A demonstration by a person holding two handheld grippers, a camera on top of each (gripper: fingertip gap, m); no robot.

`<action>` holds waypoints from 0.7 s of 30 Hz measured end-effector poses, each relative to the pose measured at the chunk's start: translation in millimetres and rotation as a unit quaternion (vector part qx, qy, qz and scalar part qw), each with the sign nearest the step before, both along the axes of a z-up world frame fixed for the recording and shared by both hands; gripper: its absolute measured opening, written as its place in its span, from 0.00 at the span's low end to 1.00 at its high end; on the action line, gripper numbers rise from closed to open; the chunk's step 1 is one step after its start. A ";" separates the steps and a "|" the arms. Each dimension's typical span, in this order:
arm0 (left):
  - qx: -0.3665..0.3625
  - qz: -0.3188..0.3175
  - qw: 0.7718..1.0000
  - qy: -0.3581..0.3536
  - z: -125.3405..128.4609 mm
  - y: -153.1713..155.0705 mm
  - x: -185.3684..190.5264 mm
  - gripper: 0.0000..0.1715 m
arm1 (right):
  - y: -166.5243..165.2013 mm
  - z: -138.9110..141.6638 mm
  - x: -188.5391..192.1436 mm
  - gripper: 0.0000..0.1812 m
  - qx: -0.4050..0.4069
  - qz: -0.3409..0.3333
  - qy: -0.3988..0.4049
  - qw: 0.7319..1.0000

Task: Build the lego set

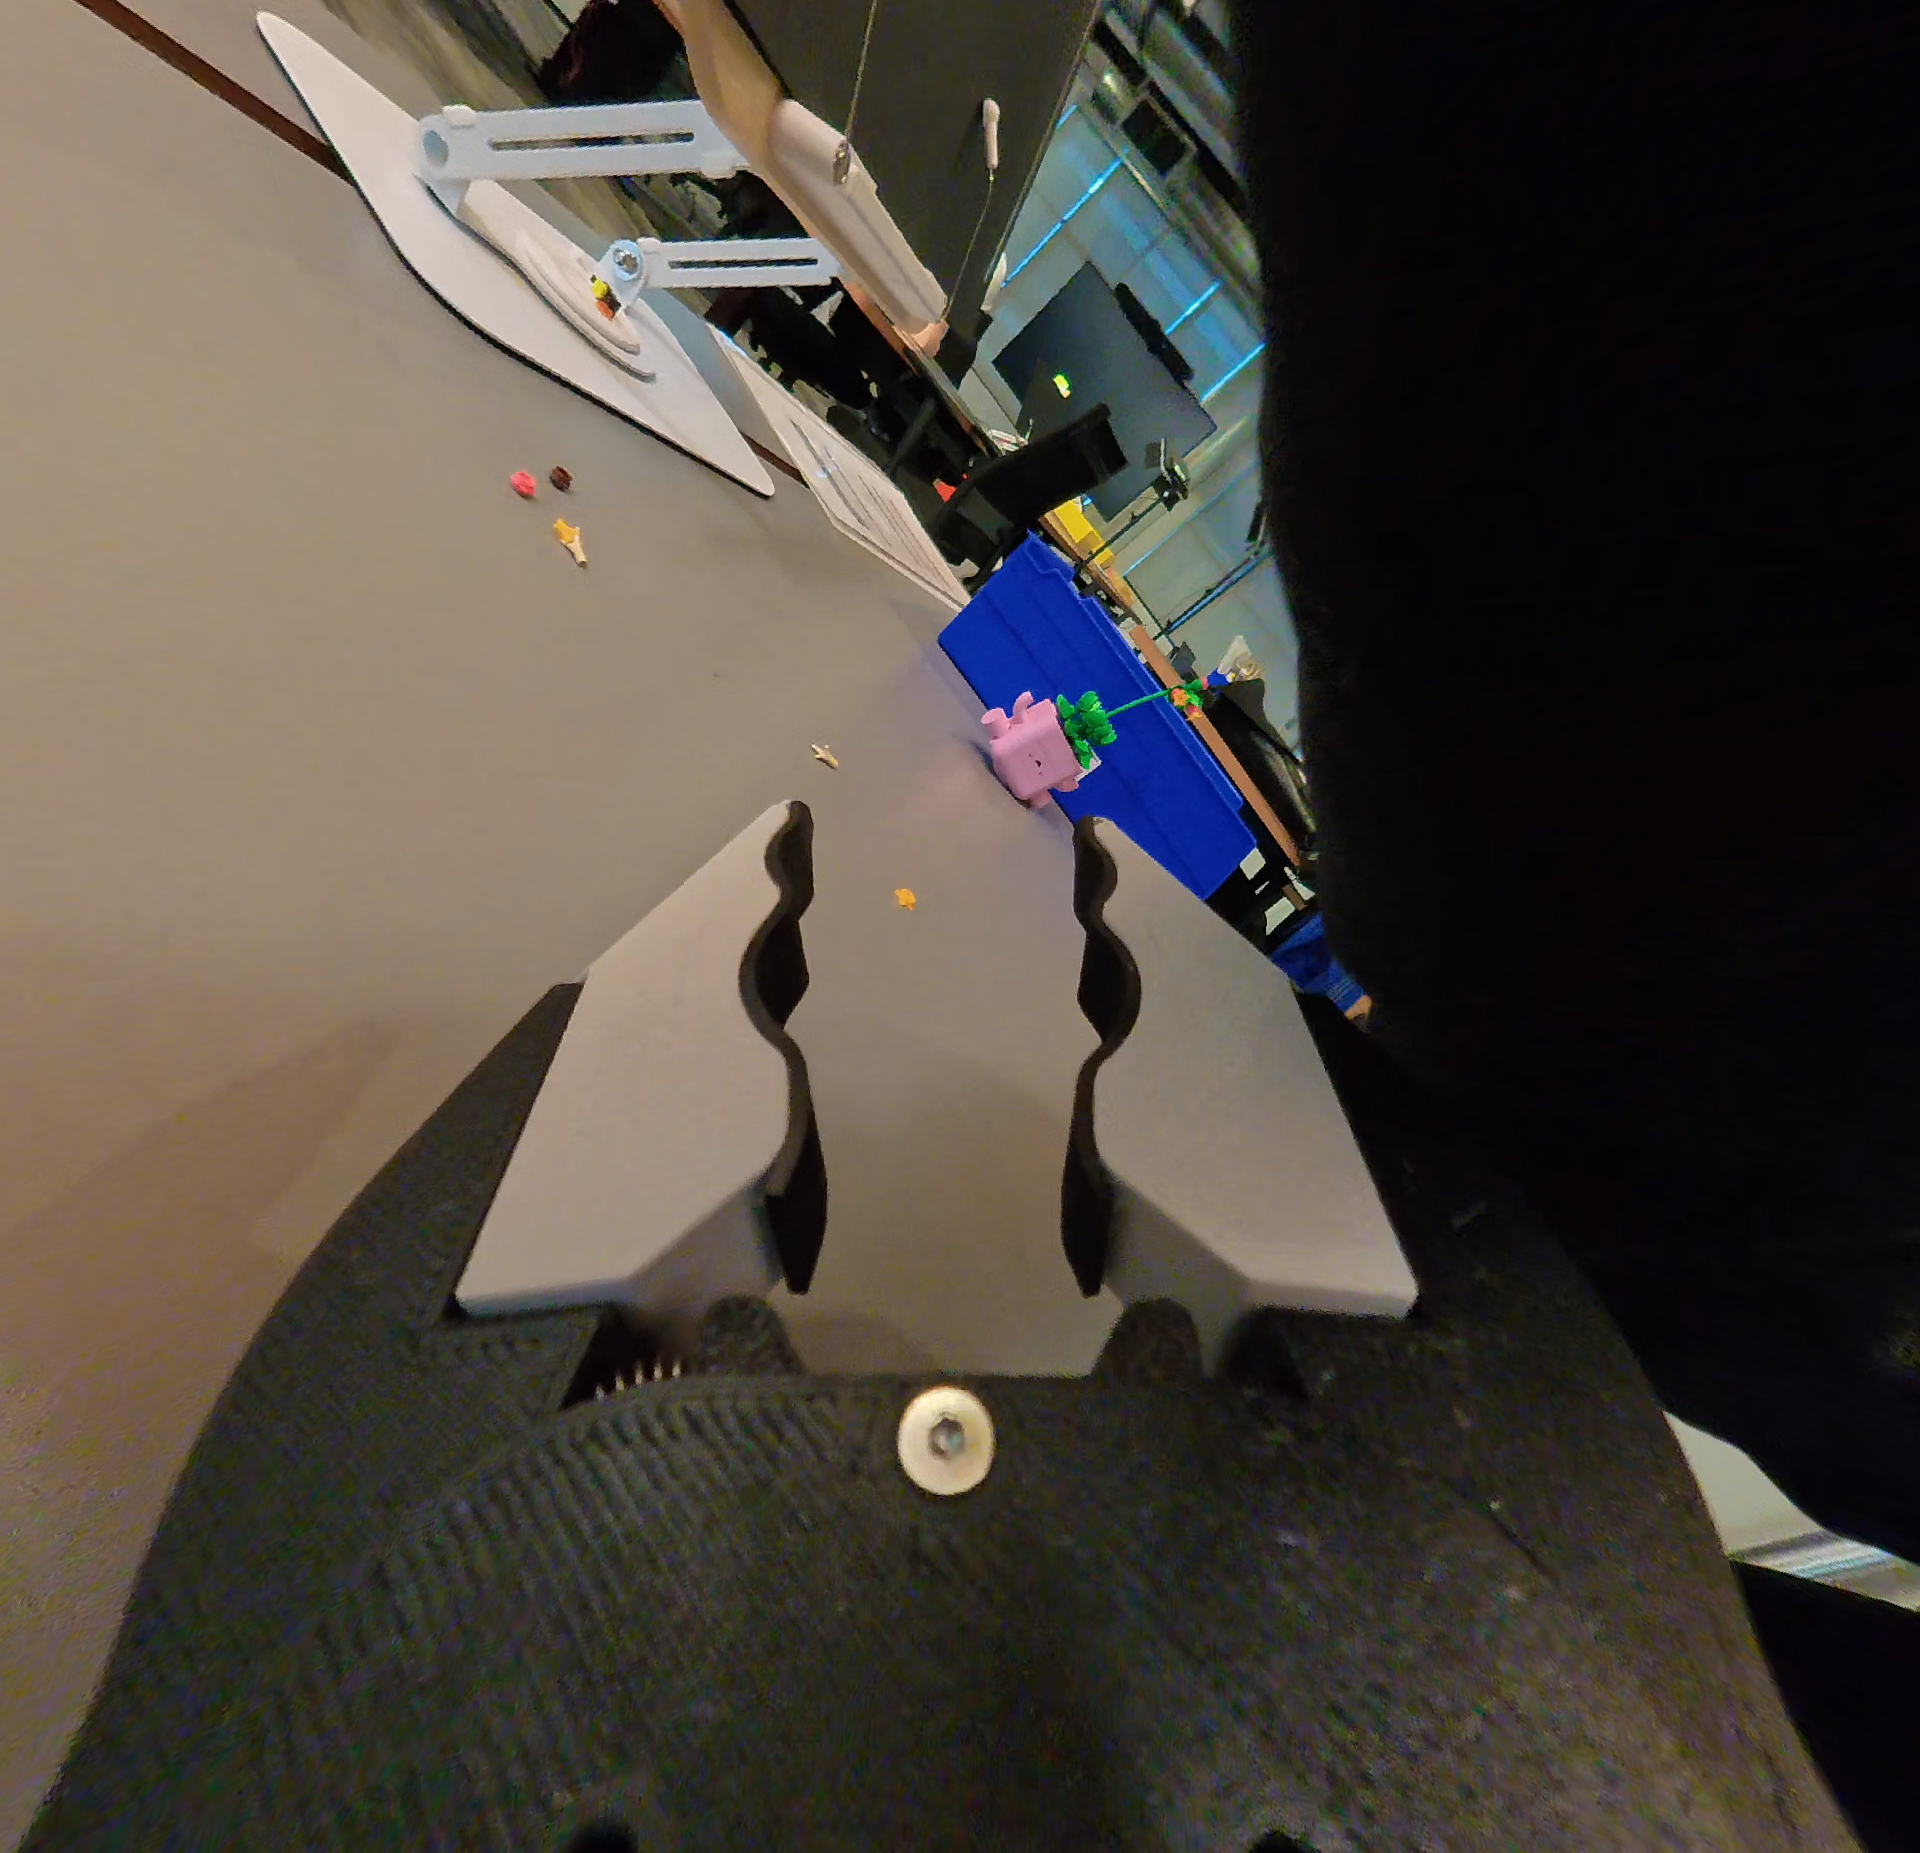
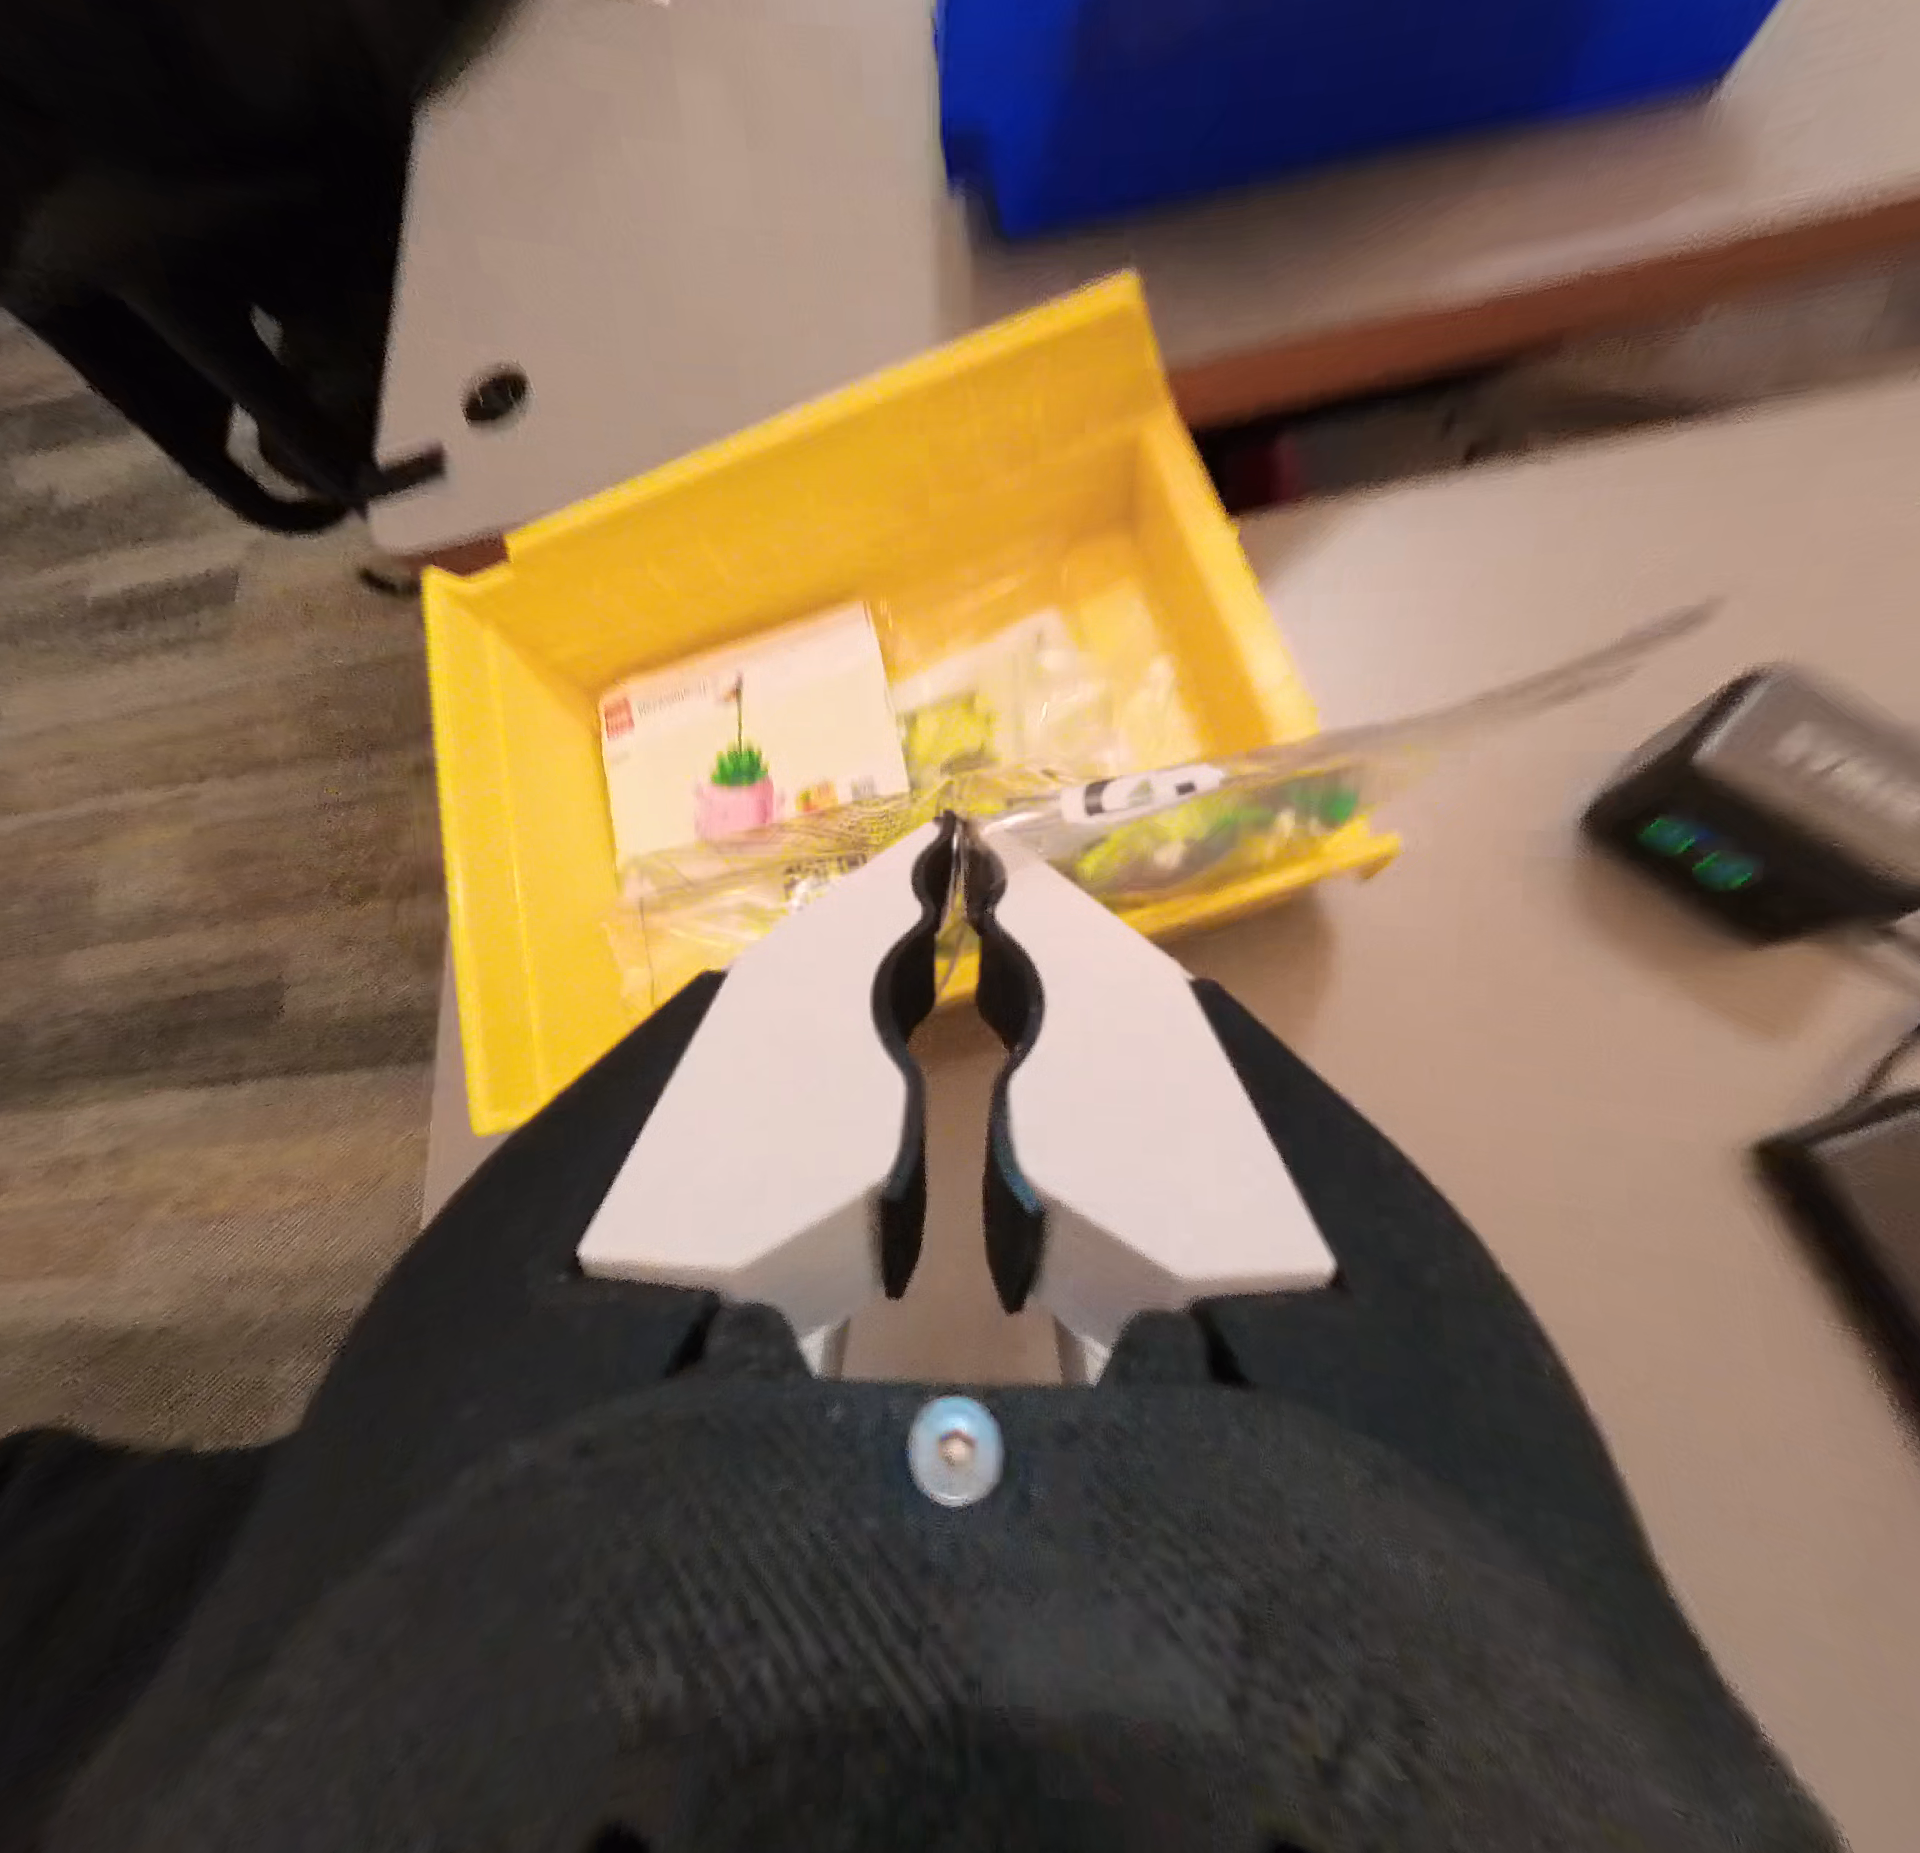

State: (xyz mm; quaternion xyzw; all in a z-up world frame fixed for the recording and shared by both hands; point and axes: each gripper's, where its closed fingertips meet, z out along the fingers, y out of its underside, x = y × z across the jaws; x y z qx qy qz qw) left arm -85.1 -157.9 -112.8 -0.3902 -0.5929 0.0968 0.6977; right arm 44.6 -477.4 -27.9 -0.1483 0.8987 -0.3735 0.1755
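Observation:
In the left wrist view a built pink pot with a green plant and long flower stem (image 1: 1044,745) stands on the grey table (image 1: 312,764) beside a blue bin (image 1: 1101,723). My left gripper (image 1: 940,827) is open and empty, a short way in front of the pot. Small loose pieces lie on the table: a red one (image 1: 523,484), a dark one (image 1: 560,476), yellow ones (image 1: 569,541) and an orange one (image 1: 905,898). In the right wrist view my right gripper (image 2: 953,829) is shut on a clear plastic bag of pieces (image 2: 1143,806) at the front of a yellow bin (image 2: 727,546). An instruction booklet (image 2: 748,733) lies in that bin.
A white monitor-arm base plate (image 1: 499,276) and a paper sheet (image 1: 862,499) sit at the far side of the table. A dark mass (image 1: 1610,660) fills the right of the left wrist view. The blue bin (image 2: 1351,68), a dark device with green lights (image 2: 1745,816) and carpet floor (image 2: 156,868) show around the yellow bin. The left gripper's tips are roughly 35 cm from the right gripper's.

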 end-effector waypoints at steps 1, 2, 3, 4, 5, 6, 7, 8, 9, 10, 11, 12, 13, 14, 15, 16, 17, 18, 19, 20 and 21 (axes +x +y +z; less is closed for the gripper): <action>0.000 -0.001 1.000 0.000 0.0 0.7 -0.1 0.28 | -3.1 18.6 -1.9 0.00 -0.033 -0.003 0.002 0.999; 0.001 -0.003 1.000 0.000 0.0 1.4 -0.3 0.28 | -4.7 37.8 -4.7 0.00 -0.064 -0.006 0.004 0.998; 0.001 -0.005 1.000 -0.001 -0.1 2.1 -0.2 0.28 | -4.7 56.9 -8.0 0.00 -0.094 -0.009 0.007 0.996; 0.002 -0.006 1.000 -0.001 -0.3 2.4 -0.3 0.28 | -3.0 74.6 -13.0 0.00 -0.119 -0.015 0.013 0.993; 0.002 -0.007 1.000 -0.001 -0.4 2.5 -0.3 0.28 | 0.9 89.9 -18.5 0.00 -0.139 -0.020 0.018 0.990; 0.003 -0.007 1.000 -0.001 -0.3 2.2 -0.3 0.28 | 6.6 102.4 -24.2 0.00 -0.152 -0.023 0.024 0.988; 0.004 -0.006 1.000 0.000 0.0 1.9 -0.3 0.28 | 13.3 112.6 -31.1 0.00 -0.164 -0.028 0.031 0.986; 0.005 -0.005 1.000 0.001 0.3 1.4 -0.4 0.28 | 21.0 120.5 -38.8 0.00 -0.174 -0.032 0.038 0.984; 0.005 -0.004 1.000 0.002 0.8 1.0 -0.5 0.28 | 29.8 125.7 -46.5 0.00 -0.181 -0.034 0.046 0.982; 0.006 -0.003 1.000 0.004 1.2 0.5 -0.6 0.27 | 39.3 127.4 -54.2 0.00 -0.183 -0.032 0.054 0.981; 0.006 0.000 1.000 0.008 2.7 -0.3 -0.4 0.27 | 49.8 125.1 -61.3 0.00 -0.179 -0.023 0.061 0.982; 0.006 0.009 1.000 0.019 6.4 -2.5 0.2 0.26 | 60.8 118.4 -70.2 0.00 -0.167 -0.016 0.072 0.983; 0.004 0.029 0.999 0.042 14.5 -7.8 2.4 0.24 | 71.6 107.8 -83.1 0.00 -0.149 -0.019 0.084 0.985; 0.002 0.063 0.995 0.080 28.2 -16.6 7.7 0.21 | 82.5 94.5 -97.1 0.00 -0.126 -0.026 0.093 0.987; -0.007 0.102 0.986 0.134 47.1 -26.8 18.6 0.14 | 93.6 79.1 -111.0 0.00 -0.101 -0.034 0.097 0.990; -0.025 0.137 0.972 0.188 66.0 -34.7 33.0 0.02 | 105.2 62.1 -123.3 0.00 -0.076 -0.042 0.094 0.992; -0.052 0.166 0.961 0.215 77.4 -40.8 43.7 0.00 | 118.1 42.3 -131.7 0.00 -0.046 -0.039 0.087 0.994; -0.085 0.180 0.956 0.217 80.8 -44.2 48.5 0.00 | 132.4 20.0 -138.2 0.00 -0.012 -0.028 0.088 0.996; -0.114 0.184 0.954 0.207 79.4 -46.4 49.1 0.00 | 148.5 -4.0 -145.4 0.00 0.023 -0.016 0.104 0.994; -0.129 0.189 0.953 0.197 76.0 -50.2 48.7 0.00 | 166.3 -27.9 -151.8 0.00 0.059 0.001 0.124 0.990; -0.126 0.196 0.954 0.189 72.3 -55.5 48.5 0.00 | 184.6 -50.4 -158.1 0.01 0.094 0.014 0.144 0.985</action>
